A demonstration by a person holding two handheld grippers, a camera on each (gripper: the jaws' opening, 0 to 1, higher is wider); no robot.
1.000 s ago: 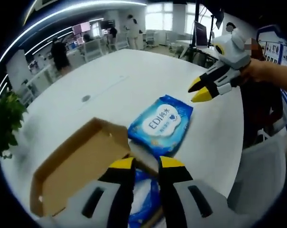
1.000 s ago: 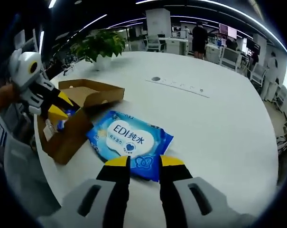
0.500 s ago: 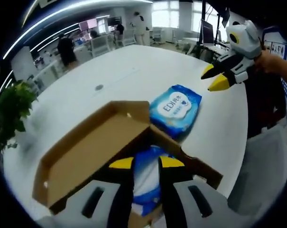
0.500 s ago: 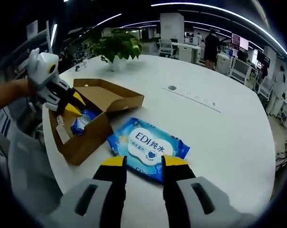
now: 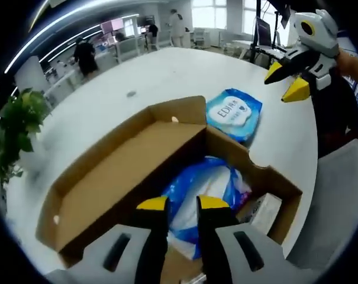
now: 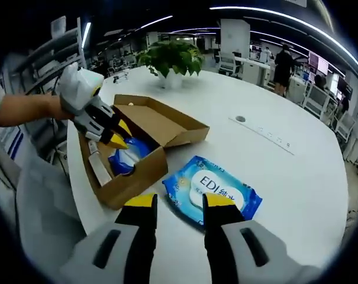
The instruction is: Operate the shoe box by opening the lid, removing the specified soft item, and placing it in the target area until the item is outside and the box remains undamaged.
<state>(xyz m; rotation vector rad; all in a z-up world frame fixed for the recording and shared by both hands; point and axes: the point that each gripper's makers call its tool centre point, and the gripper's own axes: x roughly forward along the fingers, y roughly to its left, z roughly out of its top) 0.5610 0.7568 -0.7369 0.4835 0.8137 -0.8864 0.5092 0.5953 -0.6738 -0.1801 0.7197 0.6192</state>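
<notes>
Open shoe box [image 6: 144, 155] on a round white table [image 6: 297, 177], one blue wipes pack [image 6: 212, 190] already outside it.

The pack reads "EDI" with Chinese characters (smaller print is too small to read) and lies flat on the table just beside the box. From left to right in the right gripper view: the left gripper [image 6: 116, 135] hangs over the open box, jaws a narrow gap apart and holding nothing, above a blue and white soft item [image 5: 199, 201] inside; the lid stands folded back. The right gripper [image 6: 177, 201] hovers over the pack, jaws slightly apart, also holding nothing. A potted plant [image 6: 173, 59] stands at the far edge; behind is an open office with desks and people.
</notes>
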